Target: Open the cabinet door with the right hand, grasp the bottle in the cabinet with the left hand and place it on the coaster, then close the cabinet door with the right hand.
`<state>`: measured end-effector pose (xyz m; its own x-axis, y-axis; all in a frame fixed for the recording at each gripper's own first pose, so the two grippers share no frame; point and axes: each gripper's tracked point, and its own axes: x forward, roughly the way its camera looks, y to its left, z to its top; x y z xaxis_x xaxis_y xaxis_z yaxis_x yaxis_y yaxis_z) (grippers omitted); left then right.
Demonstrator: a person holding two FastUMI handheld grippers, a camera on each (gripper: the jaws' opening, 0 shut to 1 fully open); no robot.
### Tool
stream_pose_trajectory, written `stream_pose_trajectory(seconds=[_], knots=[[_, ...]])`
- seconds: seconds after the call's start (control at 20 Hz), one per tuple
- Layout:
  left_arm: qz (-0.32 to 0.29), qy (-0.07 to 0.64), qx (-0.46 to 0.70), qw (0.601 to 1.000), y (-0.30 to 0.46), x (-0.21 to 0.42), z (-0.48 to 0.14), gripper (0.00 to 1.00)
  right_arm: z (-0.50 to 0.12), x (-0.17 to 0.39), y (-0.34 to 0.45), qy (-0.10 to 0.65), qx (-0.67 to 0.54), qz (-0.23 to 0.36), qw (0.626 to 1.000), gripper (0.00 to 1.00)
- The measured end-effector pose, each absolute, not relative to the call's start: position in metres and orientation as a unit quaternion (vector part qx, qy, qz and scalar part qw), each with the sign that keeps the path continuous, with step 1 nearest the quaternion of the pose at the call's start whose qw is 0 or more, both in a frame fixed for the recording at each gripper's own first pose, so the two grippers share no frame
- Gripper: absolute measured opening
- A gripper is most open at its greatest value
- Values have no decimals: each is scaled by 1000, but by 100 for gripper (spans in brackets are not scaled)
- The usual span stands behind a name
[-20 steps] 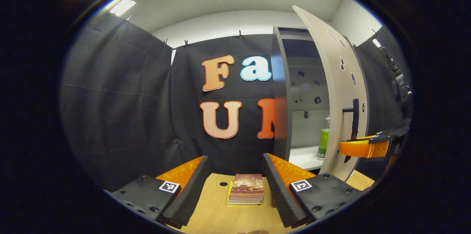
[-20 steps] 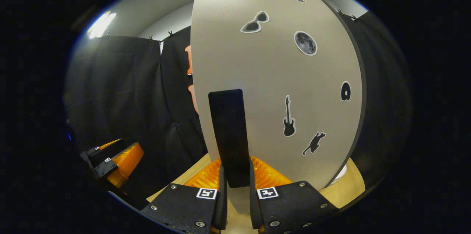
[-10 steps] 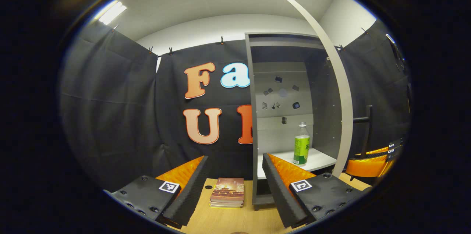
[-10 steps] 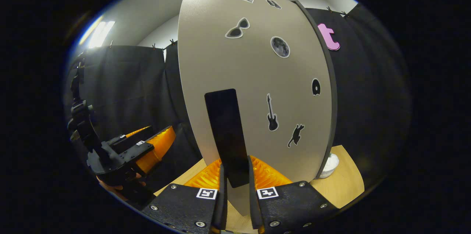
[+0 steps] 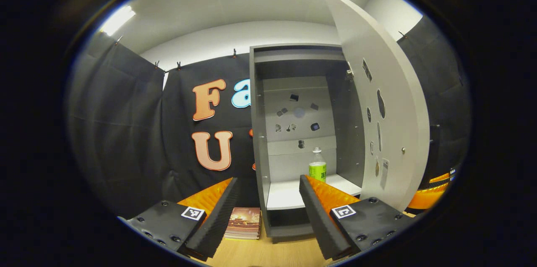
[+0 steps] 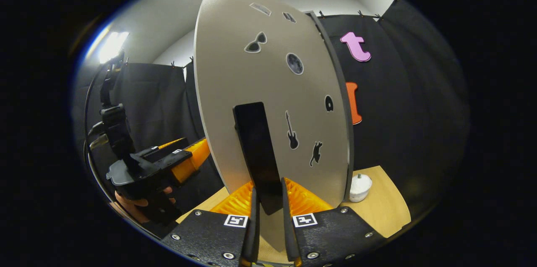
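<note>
The grey cabinet [image 5: 260, 132] stands open, and a clear bottle with a green label [image 5: 317, 166] is upright on its white shelf [image 5: 285, 193]. My left gripper [image 5: 268, 212] is open and empty, in front of the cabinet and well short of the bottle. The door [image 5: 390, 111] hangs swung out to the right. In the right gripper view my right gripper [image 6: 269, 225] is shut on the door's black handle [image 6: 256, 149], against the sticker-covered door front [image 6: 235, 82]. The left gripper [image 6: 168, 162] and the hand holding it appear there at the left.
A stack of books [image 5: 244, 227] lies on the wooden table [image 5: 272, 254] just left of the cabinet base. A small white round object [image 6: 360, 186] sits on the table [image 6: 390, 212] behind the door's hinge side. Black cloth walls surround the booth.
The door has swung wider open with my right gripper on its handle. The left gripper has turned toward the cabinet, so the interior and the whole bottle have come into view.
</note>
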<state>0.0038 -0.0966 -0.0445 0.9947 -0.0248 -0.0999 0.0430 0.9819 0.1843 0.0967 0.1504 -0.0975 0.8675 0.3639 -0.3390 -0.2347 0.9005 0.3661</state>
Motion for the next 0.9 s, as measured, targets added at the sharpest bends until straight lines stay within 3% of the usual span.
stream_pose_trajectory(seconds=[0.9], knots=[[-23, 34, 95, 995, -185, -25, -32, 94, -102, 98, 80, 173, 103, 76, 977, 23]])
